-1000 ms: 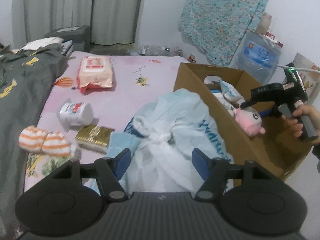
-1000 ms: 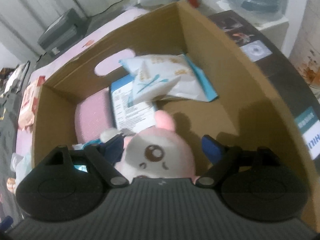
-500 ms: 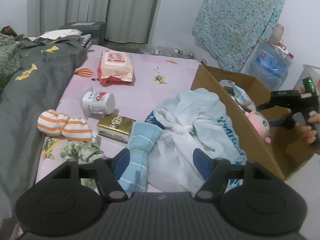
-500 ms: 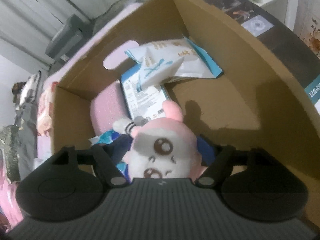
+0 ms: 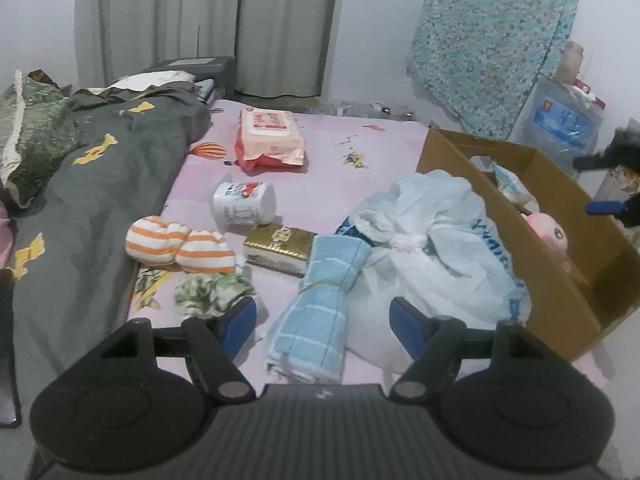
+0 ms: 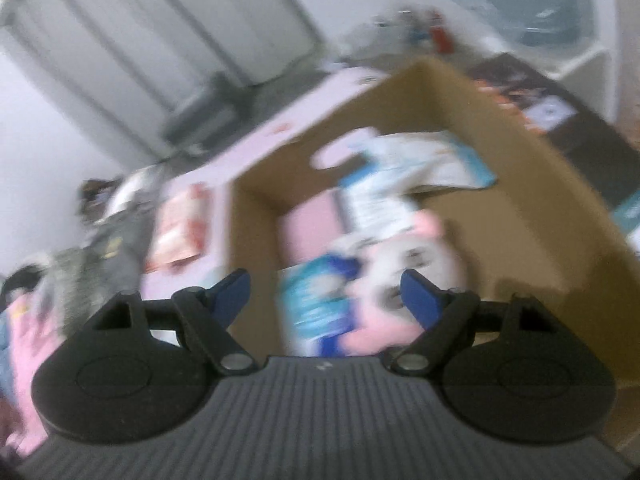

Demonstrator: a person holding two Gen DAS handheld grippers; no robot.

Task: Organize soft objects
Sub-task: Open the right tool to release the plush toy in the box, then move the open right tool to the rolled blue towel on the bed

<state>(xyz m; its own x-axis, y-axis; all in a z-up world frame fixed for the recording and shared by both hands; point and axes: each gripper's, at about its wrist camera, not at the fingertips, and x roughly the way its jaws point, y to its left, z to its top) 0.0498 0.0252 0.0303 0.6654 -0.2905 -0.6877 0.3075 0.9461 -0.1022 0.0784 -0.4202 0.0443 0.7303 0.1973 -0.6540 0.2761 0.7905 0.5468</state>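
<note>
My left gripper (image 5: 324,326) is open and empty above a rolled light blue towel (image 5: 320,312) on the pink bed sheet (image 5: 328,160). A white plastic bag (image 5: 436,248) lies to its right, against the cardboard box (image 5: 552,280). The pink plush toy (image 5: 550,234) lies inside the box. My right gripper (image 6: 324,296) is open and empty above the box (image 6: 520,184), with the plush (image 6: 404,276) lying below it; that view is blurred. The right gripper also shows in the left wrist view (image 5: 616,192) beyond the box.
On the sheet lie orange-striped mittens (image 5: 176,246), a green patterned cloth (image 5: 212,290), a gold box (image 5: 280,246), a white tub (image 5: 244,202) and a wipes pack (image 5: 270,140). A dark quilt (image 5: 80,184) covers the bed's left. Packets (image 6: 404,164) lie in the box.
My right gripper has opened, let the plush go inside the box and pulled back up and left. My left gripper has drawn back from the white bag, bringing the blue towel between its fingers.
</note>
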